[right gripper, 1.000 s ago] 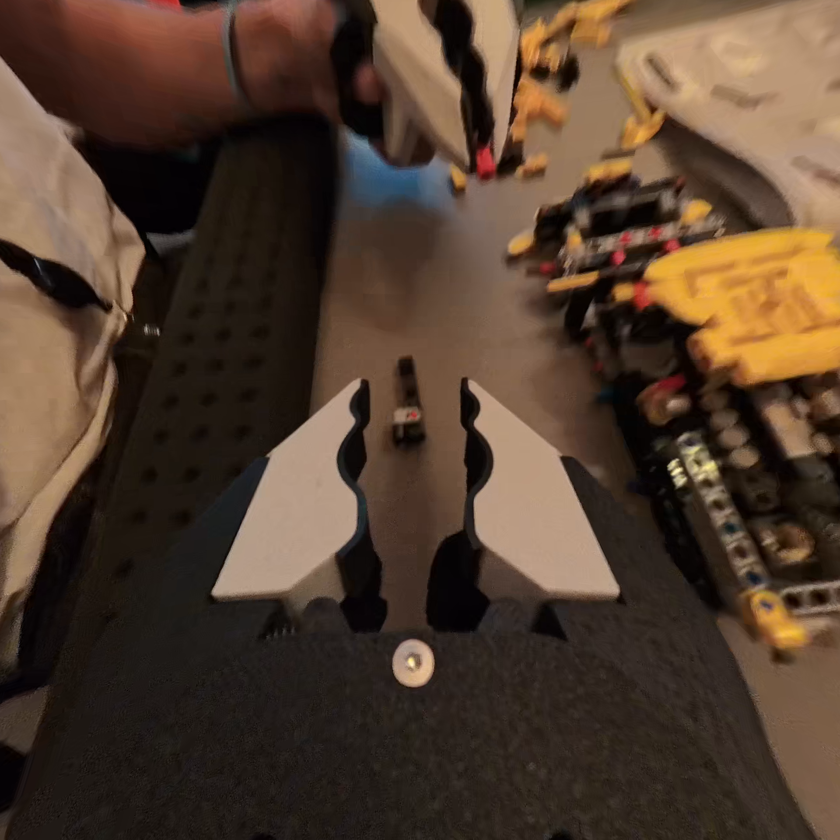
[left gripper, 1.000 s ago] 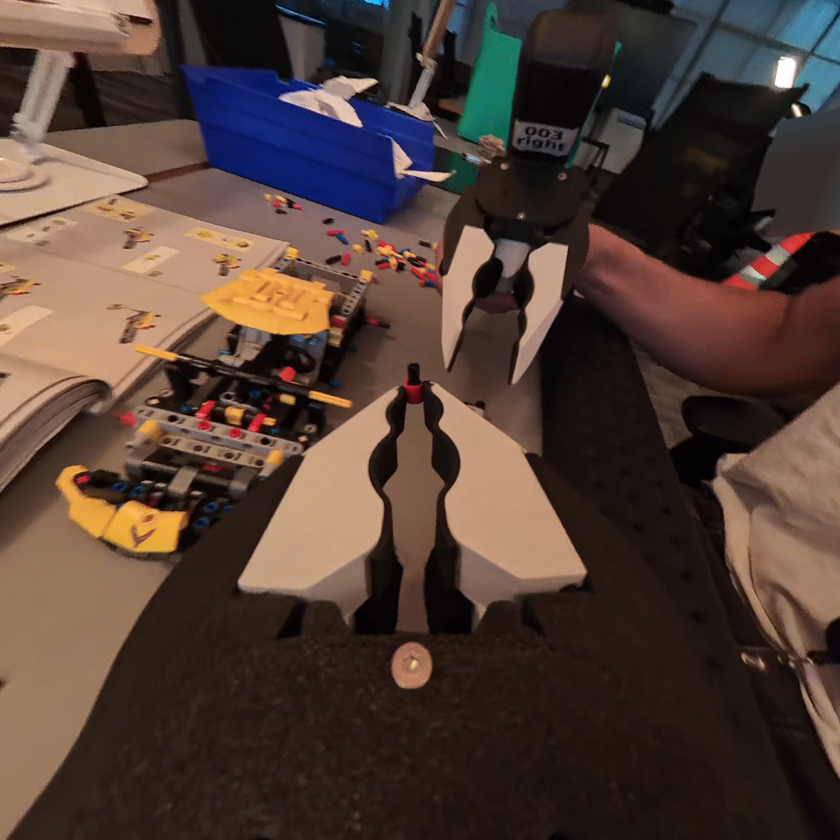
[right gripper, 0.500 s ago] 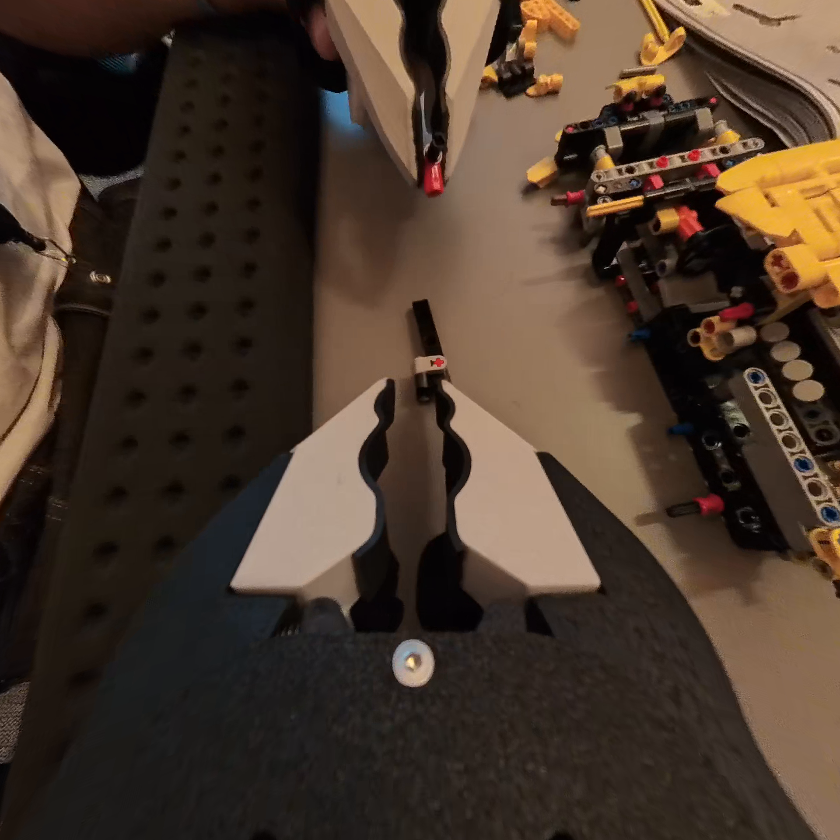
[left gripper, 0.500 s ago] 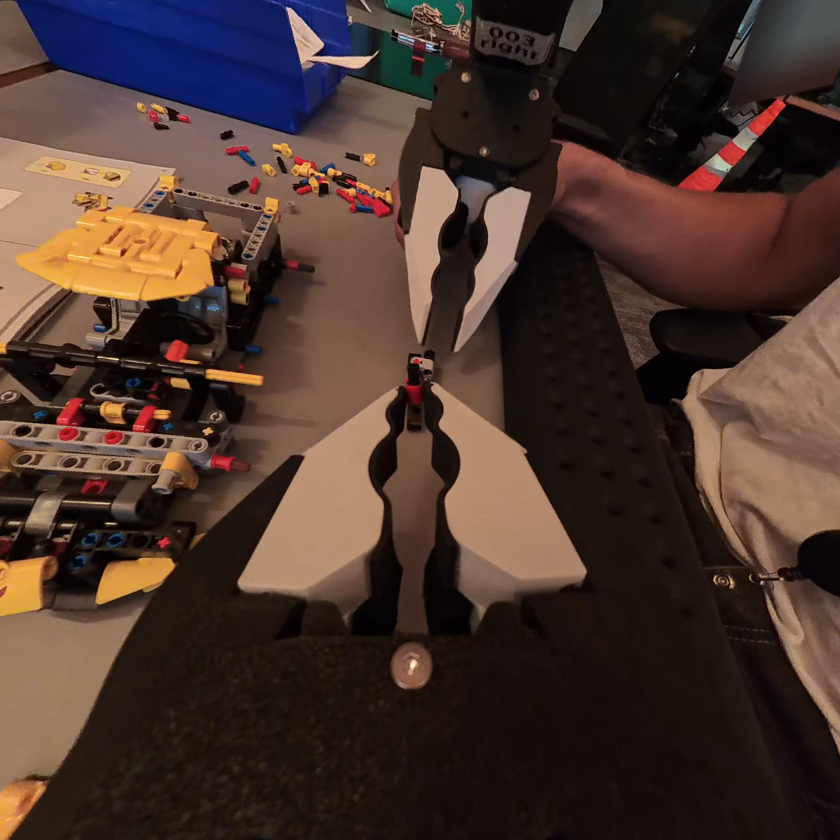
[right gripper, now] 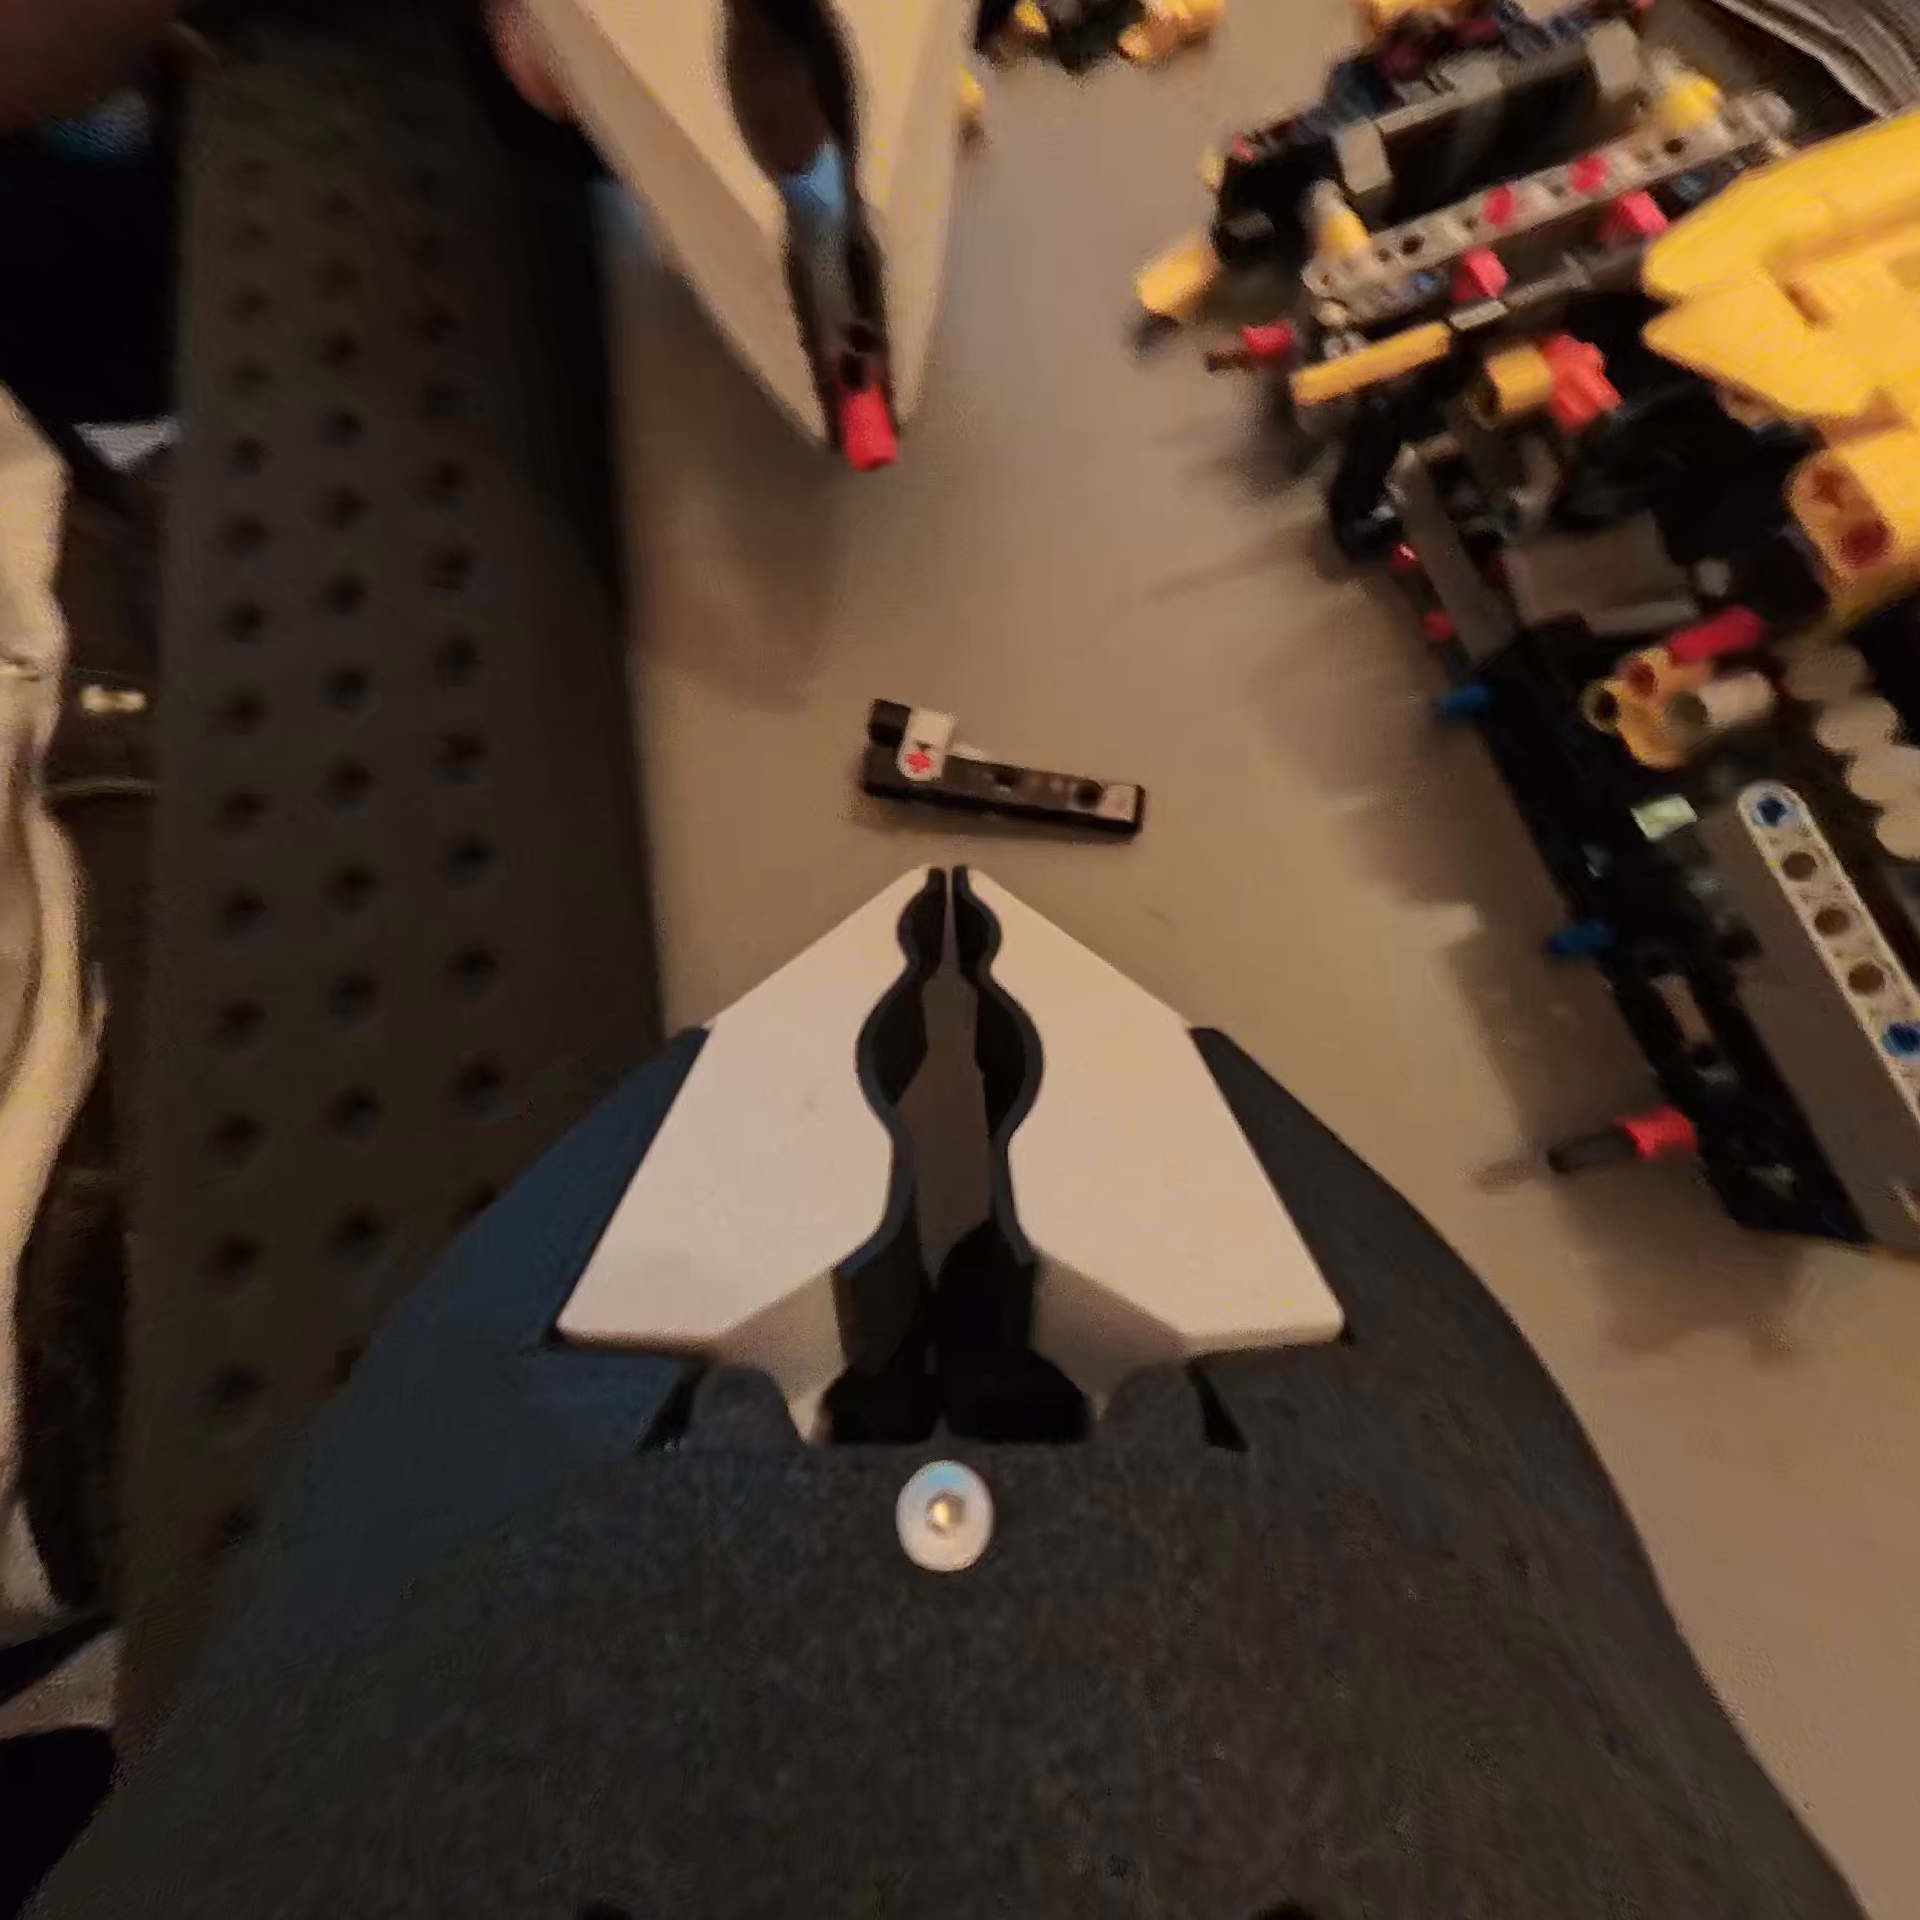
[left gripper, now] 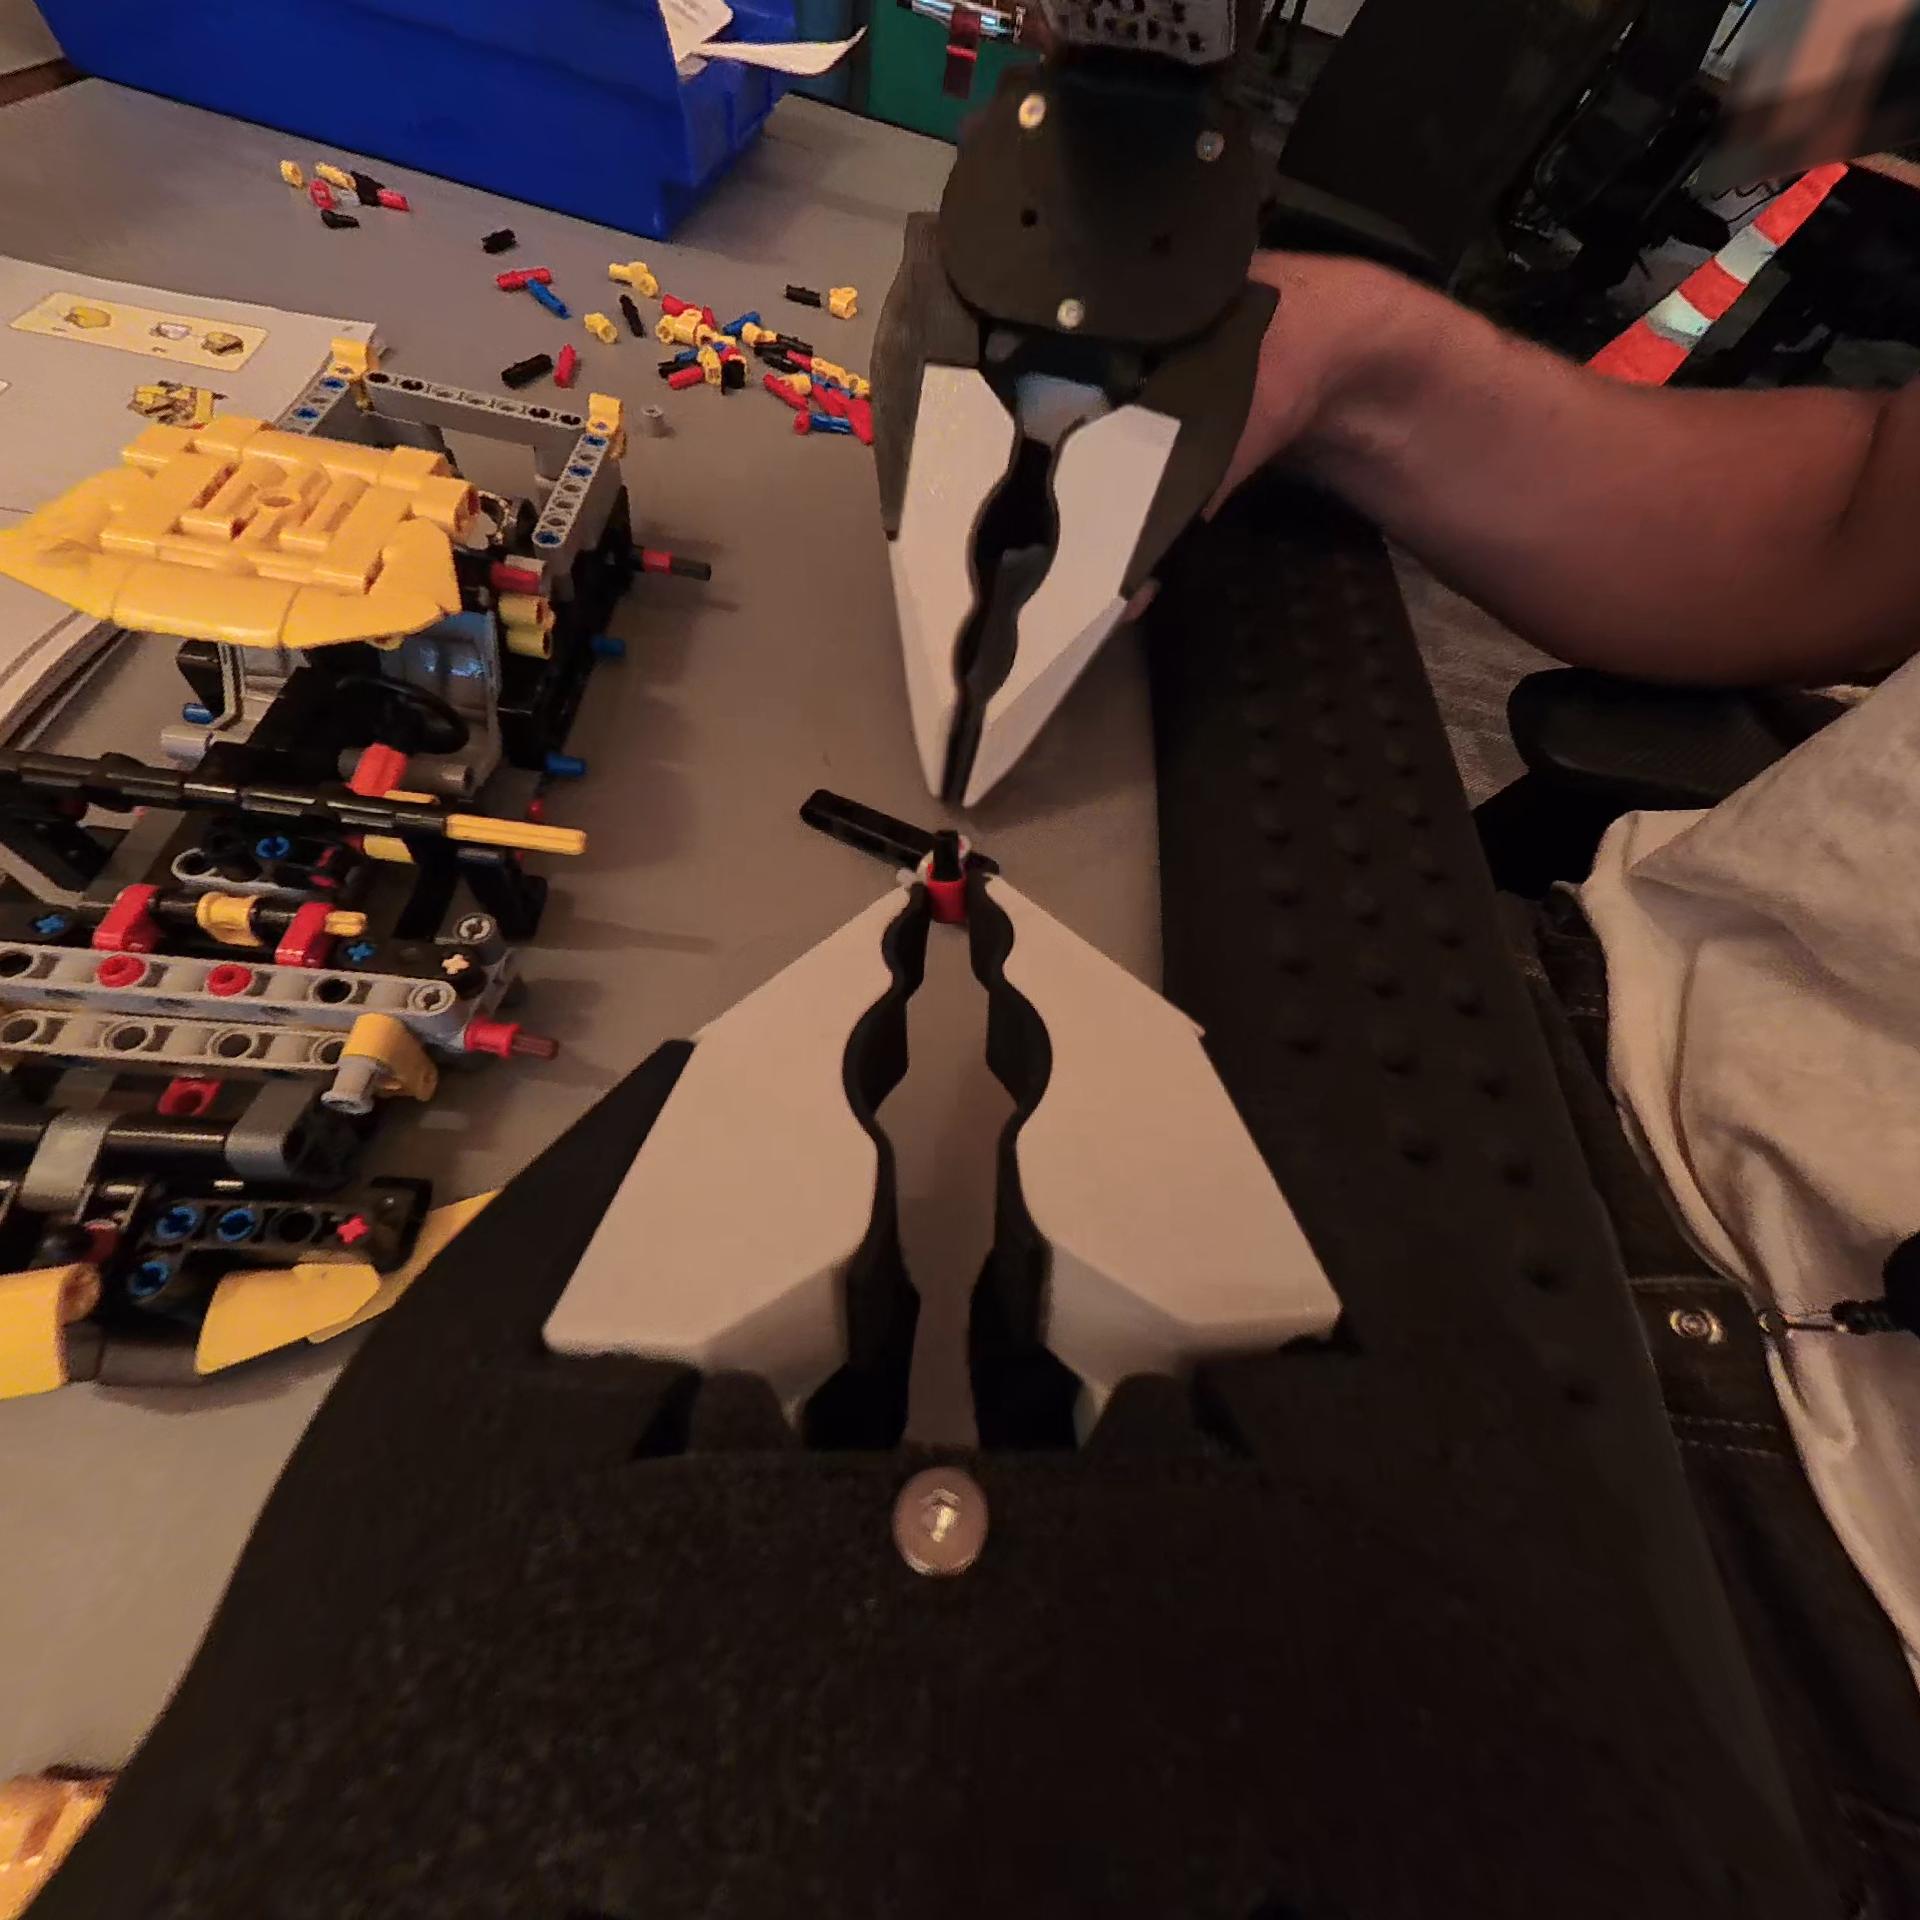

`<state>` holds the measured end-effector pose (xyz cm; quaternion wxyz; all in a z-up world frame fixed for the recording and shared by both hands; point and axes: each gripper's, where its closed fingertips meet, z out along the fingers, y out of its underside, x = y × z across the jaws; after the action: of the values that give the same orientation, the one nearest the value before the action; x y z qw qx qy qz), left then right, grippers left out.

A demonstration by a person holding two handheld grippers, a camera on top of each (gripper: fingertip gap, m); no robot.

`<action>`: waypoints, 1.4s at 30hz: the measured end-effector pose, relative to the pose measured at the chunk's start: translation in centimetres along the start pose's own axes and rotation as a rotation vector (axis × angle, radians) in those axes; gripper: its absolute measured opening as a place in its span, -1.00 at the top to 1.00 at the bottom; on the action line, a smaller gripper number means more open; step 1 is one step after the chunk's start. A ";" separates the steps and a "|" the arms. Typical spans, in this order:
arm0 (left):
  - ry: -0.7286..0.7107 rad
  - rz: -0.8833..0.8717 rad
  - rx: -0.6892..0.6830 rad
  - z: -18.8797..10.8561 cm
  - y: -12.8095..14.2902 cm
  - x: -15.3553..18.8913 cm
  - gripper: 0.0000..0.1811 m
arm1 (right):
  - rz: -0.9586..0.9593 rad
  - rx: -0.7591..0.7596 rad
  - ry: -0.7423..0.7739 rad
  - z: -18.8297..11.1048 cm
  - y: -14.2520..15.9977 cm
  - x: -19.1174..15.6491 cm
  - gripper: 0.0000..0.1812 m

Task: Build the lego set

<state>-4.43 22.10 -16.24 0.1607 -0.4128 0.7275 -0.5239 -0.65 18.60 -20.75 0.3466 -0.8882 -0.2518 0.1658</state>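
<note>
We are gripping a small red-and-black lego pin piece (left gripper: 943,883) at the tips of the left gripper (left gripper: 943,902), jaws narrow and pinching it, the black stub poking out ahead. The right gripper (right gripper: 951,875) is empty, its white fingers closed almost tip to tip, hovering just short of the short black lego beam with a white connector (right gripper: 997,774) lying flat on the grey table (right gripper: 1195,1039). In the left wrist view the beam (left gripper: 868,823) is sitting between the two grippers' tips. Our read: the step is seating the pin into a hole of the beam, so we are aiming to steady the beam with the right tips, line the pin straight with a hole and press square, not angled, or the beam may skid on the table. The partly built yellow-and-black lego vehicle (left gripper: 281,727) is standing well to the side, loose small lego pieces (left gripper: 727,353) scattered beyond it by the blue plastic bin (left gripper: 447,94). Versus half a second ago: the beam was pointing lengthwise away from the right gripper with the jaws slightly apart at its near end; now it is lying crosswise and the jaws are nearly touching, off the beam. The left grip on the pin is unchanged.
</note>
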 end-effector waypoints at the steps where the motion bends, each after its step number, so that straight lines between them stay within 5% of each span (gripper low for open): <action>1: -0.004 0.001 -0.004 0.0 0.1 -0.1 0.93 | 0.055 -0.013 0.030 0.0 0.1 0.3 0.81; 4: -0.019 0.001 -0.006 0.0 0.1 -0.3 0.93 | 0.269 -0.083 0.072 0.2 -0.2 -0.5 0.44; 11: -0.033 -0.009 0.024 -0.3 -0.5 -0.6 0.93 | 0.536 -0.027 0.386 1.9 -1.7 -0.7 0.24; 19: -0.033 -0.008 0.038 -0.4 -0.7 -0.5 0.93 | 0.451 -0.059 0.506 1.3 -0.5 0.5 0.73; 25: -0.034 -0.007 0.023 -0.3 -0.4 -0.5 0.92 | 0.392 -0.058 0.437 1.0 -0.3 0.4 0.73; 30: -0.038 -0.011 0.027 -0.3 -0.4 -0.7 0.93 | 0.544 0.001 0.447 1.2 -0.9 0.3 0.41; 35: -0.029 -0.017 0.022 -0.2 -0.3 -0.5 0.92 | 0.496 -0.052 0.593 0.7 0.1 1.3 0.82; 39: -0.012 -0.048 0.036 -0.4 -0.5 -0.5 0.93 | 0.481 -0.013 0.452 1.1 -0.4 0.4 0.83; 42: 0.019 -0.081 0.079 -0.8 -1.2 -0.4 0.93 | 0.460 0.160 0.290 0.4 -3.1 -0.1 0.83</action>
<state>-4.22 22.73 -14.92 0.1484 -0.4303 0.6905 -0.5622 -1.92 20.70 -18.87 0.4011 -0.9064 0.0224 0.1308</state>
